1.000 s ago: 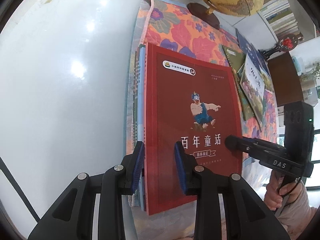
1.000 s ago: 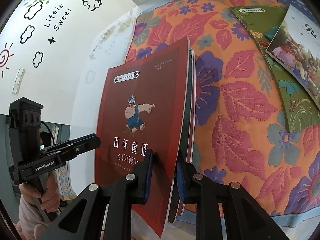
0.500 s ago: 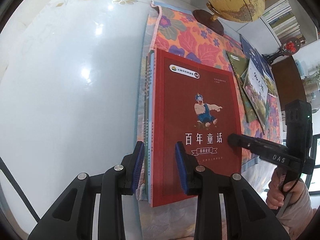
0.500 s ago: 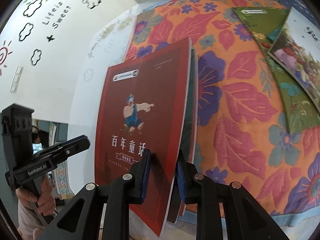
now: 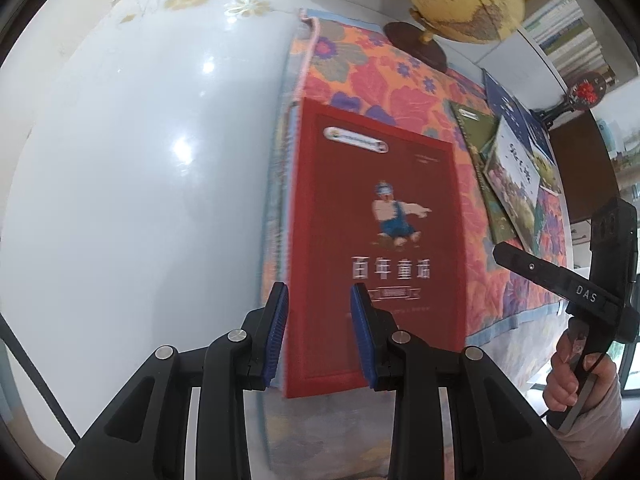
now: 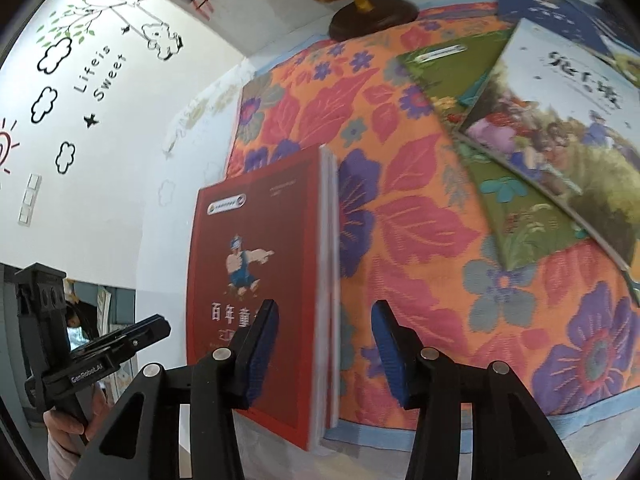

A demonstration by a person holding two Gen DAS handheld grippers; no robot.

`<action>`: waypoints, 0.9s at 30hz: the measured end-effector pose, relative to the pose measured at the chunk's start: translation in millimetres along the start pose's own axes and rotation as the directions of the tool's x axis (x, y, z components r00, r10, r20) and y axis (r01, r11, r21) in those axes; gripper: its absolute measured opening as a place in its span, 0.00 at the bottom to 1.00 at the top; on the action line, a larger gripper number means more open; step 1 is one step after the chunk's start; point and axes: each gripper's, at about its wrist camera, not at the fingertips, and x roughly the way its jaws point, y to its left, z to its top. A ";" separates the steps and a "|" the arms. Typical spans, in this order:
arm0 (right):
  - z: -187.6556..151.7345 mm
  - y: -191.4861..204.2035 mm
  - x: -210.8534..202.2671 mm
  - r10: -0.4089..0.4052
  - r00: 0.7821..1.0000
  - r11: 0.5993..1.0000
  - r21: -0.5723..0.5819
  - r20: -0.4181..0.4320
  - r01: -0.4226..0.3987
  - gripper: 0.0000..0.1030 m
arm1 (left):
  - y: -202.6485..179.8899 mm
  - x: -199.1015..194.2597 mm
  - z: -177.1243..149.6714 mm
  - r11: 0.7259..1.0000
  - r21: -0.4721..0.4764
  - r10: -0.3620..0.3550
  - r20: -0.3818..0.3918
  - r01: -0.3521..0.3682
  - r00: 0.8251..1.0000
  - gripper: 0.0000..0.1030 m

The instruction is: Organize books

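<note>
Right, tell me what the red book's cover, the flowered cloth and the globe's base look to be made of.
Red book: thin card or paper cover, slightly satin; the printed figure and thin page edges suggest a paperback. Flowered cloth: woven textile, matte; a ribbed weave shows in the leaves and flowers. Globe's base: dark brown and glossy with a soft highlight, probably varnished wood, though plastic cannot be ruled out.

Bright daylight, glare spots on white table (image 5: 120,160), motion blur — red book (image 5: 376,240) smeared, fisheye-bent edges
</note>
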 end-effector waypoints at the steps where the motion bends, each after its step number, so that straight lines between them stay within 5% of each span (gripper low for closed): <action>1: -0.2 -6.2 -3.8 -0.004 1.000 1.000 0.009 0.010 0.004 0.45 | -7.1 -0.5 1.4 1.000 0.012 0.000 0.003 0.000 1.000 0.28; 12: 11.3 -118.9 -68.2 -0.077 0.983 0.991 0.119 0.168 0.058 0.45 | -141.7 28.2 66.4 0.979 0.198 -0.051 0.043 0.041 0.998 0.31; 17: 27.8 -178.3 -84.4 -0.103 0.967 0.983 0.174 0.232 0.063 0.45 | -212.1 76.2 93.3 0.965 0.254 -0.081 0.052 0.065 0.995 0.31; 21: 36.0 -216.6 -82.1 -0.138 0.957 0.984 0.149 0.256 0.102 0.45 | -249.7 127.3 104.8 0.952 0.307 -0.024 0.059 0.004 0.998 0.31; 24: 43.5 -238.4 -86.1 -0.065 0.954 0.991 0.131 0.293 0.027 0.45 | -257.9 147.6 110.5 0.954 0.296 0.027 0.096 -0.055 0.995 0.31; 27: 53.2 -245.9 -86.4 -0.024 0.952 0.993 0.121 0.304 -0.013 0.45 | -261.3 162.2 113.9 0.963 0.269 0.003 0.106 -0.032 0.994 0.34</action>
